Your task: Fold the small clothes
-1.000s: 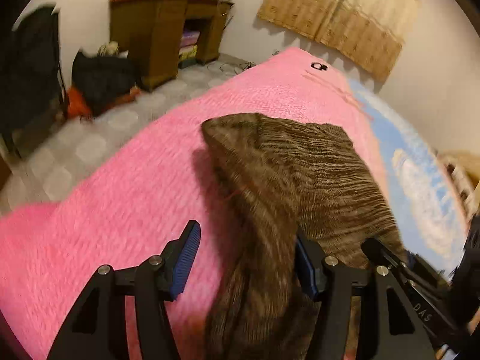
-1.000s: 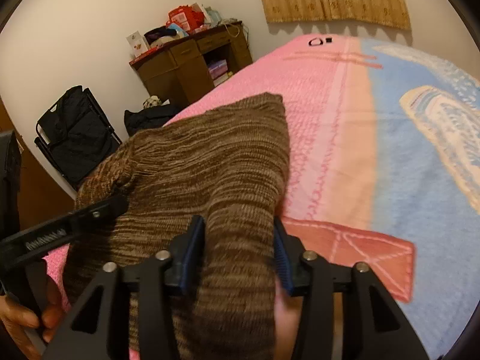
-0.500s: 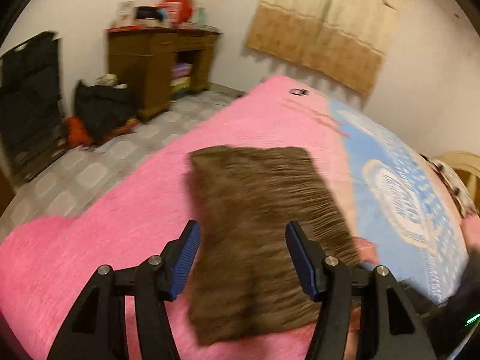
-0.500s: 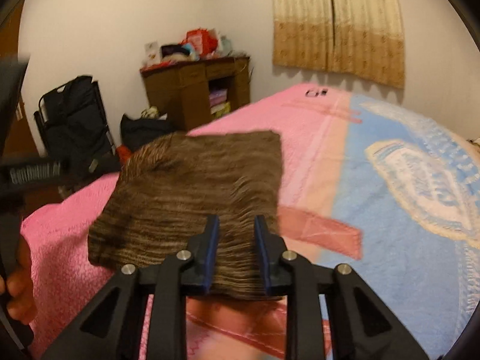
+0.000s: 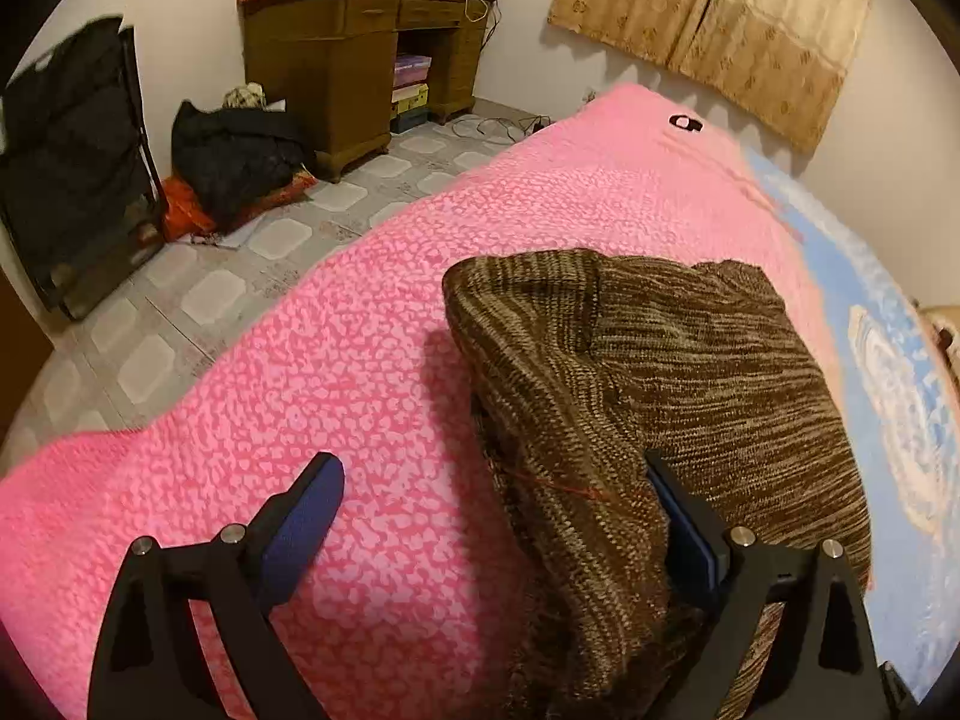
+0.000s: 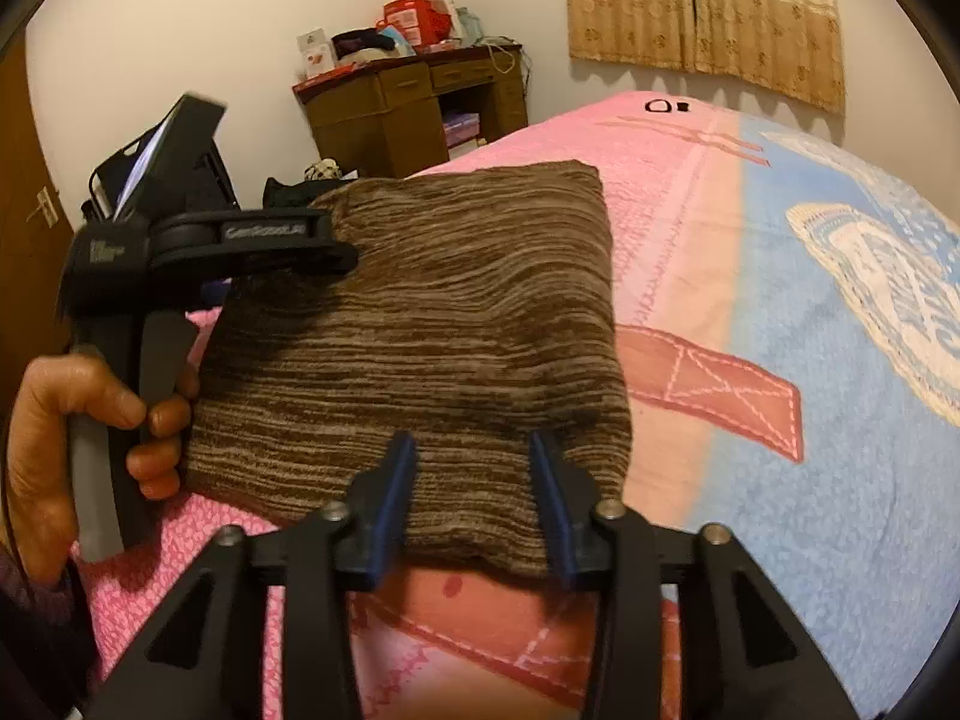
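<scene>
Pink and blue blanket (image 6: 780, 312) covers the bed under me, with a wooden desk (image 5: 336, 60) against the far wall. On the pink part lies the brown knit garment (image 6: 432, 324), folded into a rough square. My left gripper (image 5: 492, 504) has just spread wide, the garment's edge loose between its pads. My right gripper (image 6: 474, 492) has just parted too, straddling the near hem without pinching.

My two grippers (image 5: 492, 510) (image 6: 474, 480) are black plastic frames with blue finger pads (image 5: 300, 522), silver screws (image 6: 609, 508) and grey lettering.
</scene>
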Demonstrator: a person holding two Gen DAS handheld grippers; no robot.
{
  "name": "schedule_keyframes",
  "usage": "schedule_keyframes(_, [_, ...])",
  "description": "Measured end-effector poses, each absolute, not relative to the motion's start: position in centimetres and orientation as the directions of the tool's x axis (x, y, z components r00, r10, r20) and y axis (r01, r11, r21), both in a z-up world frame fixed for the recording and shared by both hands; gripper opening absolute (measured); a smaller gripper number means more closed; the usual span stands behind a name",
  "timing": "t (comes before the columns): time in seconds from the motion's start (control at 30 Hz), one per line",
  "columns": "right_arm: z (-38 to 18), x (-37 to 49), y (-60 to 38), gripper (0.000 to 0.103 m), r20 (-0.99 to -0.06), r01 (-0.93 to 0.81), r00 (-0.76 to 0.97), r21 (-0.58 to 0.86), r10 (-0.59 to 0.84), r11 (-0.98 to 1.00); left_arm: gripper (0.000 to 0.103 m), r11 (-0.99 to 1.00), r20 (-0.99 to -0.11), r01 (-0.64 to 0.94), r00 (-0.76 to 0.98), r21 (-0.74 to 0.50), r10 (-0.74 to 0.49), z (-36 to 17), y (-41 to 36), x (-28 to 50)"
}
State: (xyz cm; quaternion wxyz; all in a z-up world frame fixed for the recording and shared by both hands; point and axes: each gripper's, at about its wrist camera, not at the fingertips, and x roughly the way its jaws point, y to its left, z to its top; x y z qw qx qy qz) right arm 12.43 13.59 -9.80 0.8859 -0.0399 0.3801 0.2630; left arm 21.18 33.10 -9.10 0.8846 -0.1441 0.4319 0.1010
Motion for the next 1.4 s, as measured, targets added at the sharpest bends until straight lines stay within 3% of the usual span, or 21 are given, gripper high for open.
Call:
schedule_keyframes(0.23, [-9.8,12.3,14.0,0.048,-0.696,-0.497,0.588,0.091,0.412,0.863,0.097,0.947,-0.761,-0.313,0.630,-0.069,0.153,-5.5,30.8,16.7])
schedule_keyframes(0.5, [-9.9,9.3,15.0,0.062,-0.745,-0.488,0.590,-0.023,0.311,0.872,0.097,0.963,-0.789,-0.270,0.596,-0.024,0.148,-6.9,28.3,12.9])
schedule_keyframes(0.6, [-10.6,7.5,14.5,0.076,-0.775,-0.498,0.564,-0.042,0.286,0.866,0.097,0.966,-0.824,-0.259,0.547,0.002,0.148,-8.9,27.2,12.1])
schedule_keyframes(0.83, [-10.0,3.5,9.9,0.078,-0.782,-0.398,0.520,0.133,0.342,0.908,0.097,0.971,-0.806,-0.237,0.567,0.040,0.171,-9.2,25.2,7.8])
schedule_keyframes(0.93, [-9.5,0.9,7.5,0.078,-0.749,-0.335,0.548,0.209,0.371,0.919,0.097,0.977,-0.781,-0.213,0.604,0.032,0.158,-8.2,23.8,5.3])
schedule_keyframes(1.07, [-7.9,-2.2,4.5,0.088,-0.692,-0.264,0.624,0.252,0.364,0.931,0.097,0.986,-0.730,-0.166,0.673,0.008,0.119,-6.0,21.7,2.2])
schedule_keyframes(1.13, [-6.5,-3.8,3.2,0.088,-0.655,-0.233,0.673,0.254,0.344,0.939,0.097,0.995,-0.711,-0.098,0.699,0.008,0.074,-5.1,20.3,1.2])
schedule_keyframes(1.33, [-1.6,-7.0,1.0,0.089,-0.511,-0.172,0.814,0.243,0.277,0.955,0.097,0.996,-0.769,-0.038,0.638,-0.084,-0.041,-5.1,18.2,0.2])
schedule_keyframes(1.4, [-0.3,-8.4,0.6,0.096,-0.454,-0.163,0.854,0.232,0.255,0.959,0.097,0.993,-0.761,-0.026,0.644,-0.117,-0.073,-4.7,18.1,-0.5])
